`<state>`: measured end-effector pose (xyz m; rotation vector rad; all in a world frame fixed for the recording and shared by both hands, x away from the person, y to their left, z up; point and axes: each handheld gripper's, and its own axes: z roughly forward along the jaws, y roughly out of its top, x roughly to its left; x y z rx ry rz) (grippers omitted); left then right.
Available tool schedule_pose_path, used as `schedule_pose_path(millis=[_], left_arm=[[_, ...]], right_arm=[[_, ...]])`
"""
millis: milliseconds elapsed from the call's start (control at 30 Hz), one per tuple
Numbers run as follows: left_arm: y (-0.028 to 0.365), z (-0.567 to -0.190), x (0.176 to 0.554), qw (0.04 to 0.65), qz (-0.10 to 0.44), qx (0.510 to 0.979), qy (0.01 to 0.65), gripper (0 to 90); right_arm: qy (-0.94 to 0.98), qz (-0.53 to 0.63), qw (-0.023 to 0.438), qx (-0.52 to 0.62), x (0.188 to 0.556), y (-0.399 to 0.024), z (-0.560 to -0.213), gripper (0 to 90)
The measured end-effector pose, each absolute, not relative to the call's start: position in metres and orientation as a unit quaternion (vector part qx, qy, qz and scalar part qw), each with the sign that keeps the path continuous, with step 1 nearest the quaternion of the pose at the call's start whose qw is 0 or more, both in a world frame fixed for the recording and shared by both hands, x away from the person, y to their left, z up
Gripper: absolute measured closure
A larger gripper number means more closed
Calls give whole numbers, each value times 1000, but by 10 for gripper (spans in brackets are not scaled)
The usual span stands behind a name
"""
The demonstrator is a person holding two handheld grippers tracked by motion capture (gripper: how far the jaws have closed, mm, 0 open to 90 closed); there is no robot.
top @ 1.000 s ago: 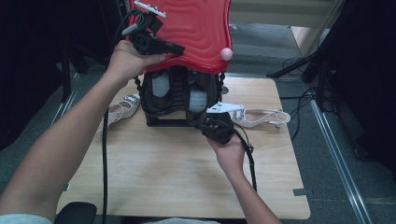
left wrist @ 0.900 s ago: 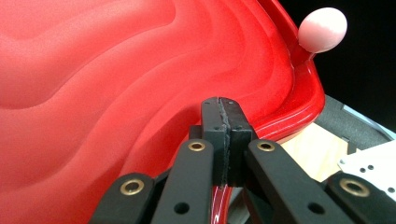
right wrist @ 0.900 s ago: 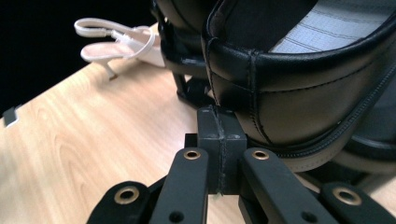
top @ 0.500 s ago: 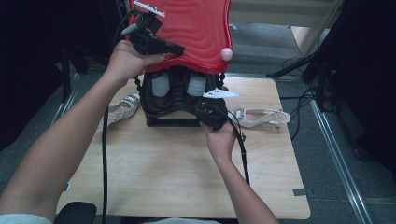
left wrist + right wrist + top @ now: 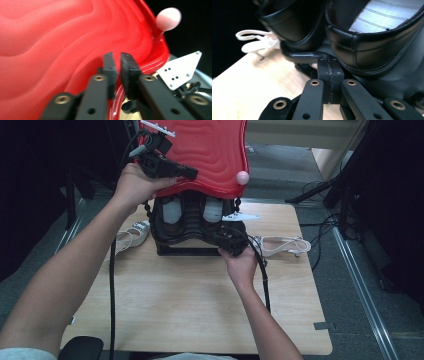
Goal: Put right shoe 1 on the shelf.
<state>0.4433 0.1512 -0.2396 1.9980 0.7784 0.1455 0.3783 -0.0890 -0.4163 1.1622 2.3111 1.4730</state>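
Observation:
A red ribbed lid [image 5: 210,150] stands raised over a black case [image 5: 176,240] that holds two black shoes [image 5: 172,212] with grey insoles. My left gripper [image 5: 187,171] is at the lid's lower left rim. In the left gripper view its jaws [image 5: 117,58] have just been opening and stand slightly apart, with the lid's rim [image 5: 150,63] running between them. My right gripper [image 5: 227,239] is at the case's front right corner. In the right gripper view its jaws [image 5: 328,61] are shut with nothing between them, just below the nearer black shoe [image 5: 372,47].
A white sandal [image 5: 131,234] lies left of the case and another [image 5: 282,245] lies to its right on the wooden table [image 5: 200,310]. A pink knob [image 5: 242,177] sticks out of the lid's right edge. Cables trail from both grippers over the table.
My right gripper has moved left along the table to the front of the black case. The left hand and the raised lid have stayed where they were.

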Motion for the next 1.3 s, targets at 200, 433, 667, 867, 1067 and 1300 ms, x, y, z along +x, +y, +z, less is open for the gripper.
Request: schedule_pose_path(millis=[200,433,667,867,1067,1300], left_arm=[[160,-230,431,477,57,819,316,712],[178,-229,405,480,49,820,308,597],[198,-246,387,484,42,816,314,573],[209,-259,370,476,46,820,316,559],[219,-274,352,470,51,822,317,533],[228,-300,337,471,36,819,326,473]], right_arm=[[794,496,86,342,361,-99,-417,789],[780,499,73,371,342,-115,-419,709],[778,506,59,368,323,-130,-427,699],[784,499,39,369,311,-140,-436,684],[785,493,11,375,302,-151,-442,648],[793,483,33,370,290,-163,-443,614]])
